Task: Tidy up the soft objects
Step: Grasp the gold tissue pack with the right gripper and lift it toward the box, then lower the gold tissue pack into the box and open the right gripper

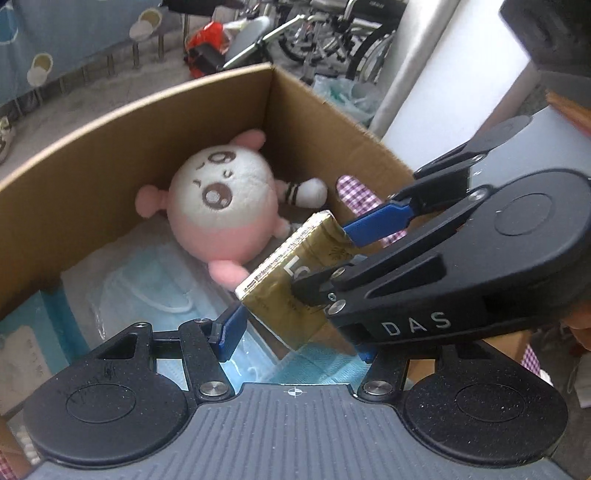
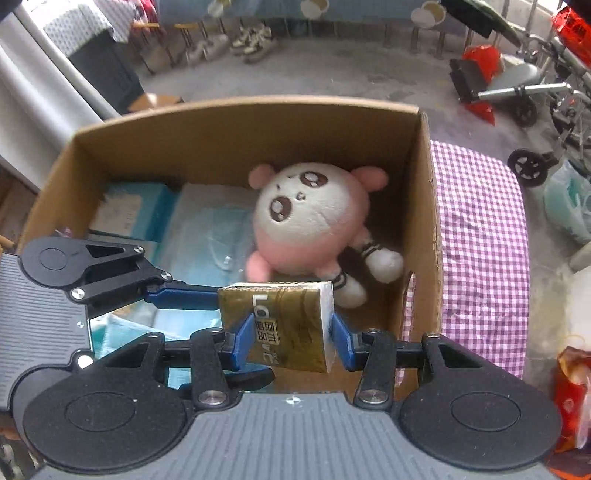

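A gold tissue pack (image 1: 291, 275) (image 2: 282, 325) hangs over the open cardboard box (image 1: 110, 125) (image 2: 240, 122). Both grippers grip it. My left gripper (image 1: 295, 334) has its blue fingers on two sides of the pack; it shows in the right wrist view (image 2: 177, 299) coming in from the left. My right gripper (image 2: 290, 341) clamps the pack's sides; it shows in the left wrist view (image 1: 369, 251) coming in from the right. A pink and white plush toy (image 1: 225, 206) (image 2: 314, 221) lies in the box's far corner.
Blue face masks in clear wrap (image 1: 147, 291) (image 2: 207, 236) and a teal packet (image 2: 136, 210) line the box floor. A purple checked cloth (image 2: 480, 236) covers the table to the box's right. Wheelchairs (image 1: 332, 33) and shoes (image 2: 251, 42) stand on the floor beyond.
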The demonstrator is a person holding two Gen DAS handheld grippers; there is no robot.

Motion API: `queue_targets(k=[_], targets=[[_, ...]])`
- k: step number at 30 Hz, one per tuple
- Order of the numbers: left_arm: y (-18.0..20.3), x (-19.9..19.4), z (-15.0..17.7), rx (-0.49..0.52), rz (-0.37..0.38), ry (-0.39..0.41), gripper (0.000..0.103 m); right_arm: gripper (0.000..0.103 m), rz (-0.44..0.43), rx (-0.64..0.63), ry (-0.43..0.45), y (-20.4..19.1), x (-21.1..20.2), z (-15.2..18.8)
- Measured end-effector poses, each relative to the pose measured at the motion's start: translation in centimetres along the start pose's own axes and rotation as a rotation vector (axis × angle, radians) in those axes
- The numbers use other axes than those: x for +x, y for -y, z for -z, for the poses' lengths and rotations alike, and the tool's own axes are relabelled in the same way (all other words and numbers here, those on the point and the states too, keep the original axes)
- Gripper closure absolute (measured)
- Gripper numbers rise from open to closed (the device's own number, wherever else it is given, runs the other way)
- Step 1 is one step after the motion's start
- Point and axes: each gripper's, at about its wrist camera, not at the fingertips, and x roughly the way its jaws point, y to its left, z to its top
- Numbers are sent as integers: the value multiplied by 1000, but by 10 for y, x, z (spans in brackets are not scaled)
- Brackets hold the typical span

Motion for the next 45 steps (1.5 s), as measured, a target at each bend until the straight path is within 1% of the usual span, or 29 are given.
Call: queue_targets(k=[2, 5, 7, 11, 15, 16, 18, 19, 22, 24, 25, 26, 28, 31, 32, 37, 40, 42, 45], targets=[[-3, 4, -1, -13, 1, -15, 44, 55, 7, -9, 0, -1, 2, -3], [-13, 10, -4, -53, 23, -42, 44, 55, 14, -16, -5, -3, 6, -9], [-17, 13, -4, -74, 31, -56, 44, 55, 9, -7, -24, -2, 10, -12], [-17, 9, -5, -77, 26, -43, 41, 52, 1, 6, -42, -2, 11, -17], [-18, -1, -3, -80, 17, -26, 39, 49, 2, 9, -34, -4, 10, -20], [-19, -4, -2, -87, 8, -24, 37, 49, 0, 12, -31, -3, 9, -21], [-20, -13, 3, -97, 3, -10, 31, 48, -3, 22, -18, -2, 6, -22], [-21, -20, 5, -103, -1, 3, 26, 47, 1, 29, -4, -1, 3, -22], [-25, -45, 12, -120, -27, 53, 21, 47, -10, 57, 52, 7, -6, -22], [-29, -65, 21, -146, -41, 103, 16, 48, -28, 66, 77, 10, -11, -21], [-32, -75, 24, -160, -44, 132, 12, 51, -37, 66, 84, 10, -12, -20], [-34, -86, 29, -172, -50, 164, 10, 53, -48, 62, 89, 10, -12, -19], [-37, -108, 38, -191, -57, 230, 5, 54, -50, 54, 81, 7, -8, -18], [-38, -135, 56, -217, -69, 328, 3, 55, -34, 48, 57, 2, 5, -17], [-37, -142, 57, -220, -69, 352, 2, 55, -22, 45, 48, 0, 12, -17], [-34, -164, 82, -244, -49, 436, 2, 55, 17, 59, -8, -2, 41, -17], [-32, -170, 92, -241, -72, 480, 1, 55, 57, 31, 3, -9, 44, -17], [-29, -174, 98, -236, -85, 504, 1, 55, 76, 34, 10, -10, 42, -17], [-27, -182, 108, -236, -84, 540, 1, 55, 57, 47, 60, -11, 24, -13]])
